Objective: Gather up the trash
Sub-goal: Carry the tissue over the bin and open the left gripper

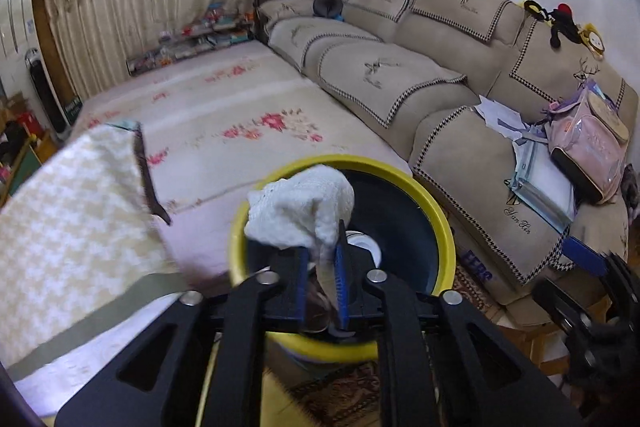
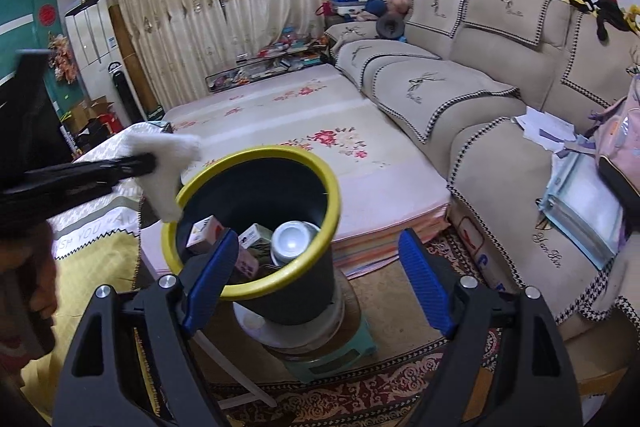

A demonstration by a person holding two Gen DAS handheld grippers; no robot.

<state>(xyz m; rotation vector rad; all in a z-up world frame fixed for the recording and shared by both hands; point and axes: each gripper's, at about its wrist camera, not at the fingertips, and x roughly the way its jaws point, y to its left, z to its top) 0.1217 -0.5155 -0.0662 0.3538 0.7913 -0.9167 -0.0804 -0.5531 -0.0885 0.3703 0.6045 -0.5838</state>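
Left wrist view: the crumpled white tissue wad, ahead of the left gripper's blue pads, covers the near-left rim of the yellow-rimmed black round bin and most of its contents; only part of a white round object shows past the wad. Whether the pads still press the tissue cannot be told.

Right wrist view: the right gripper's left blue finger hides part of the bin's near rim and the small cartons inside; their print is too small to read.
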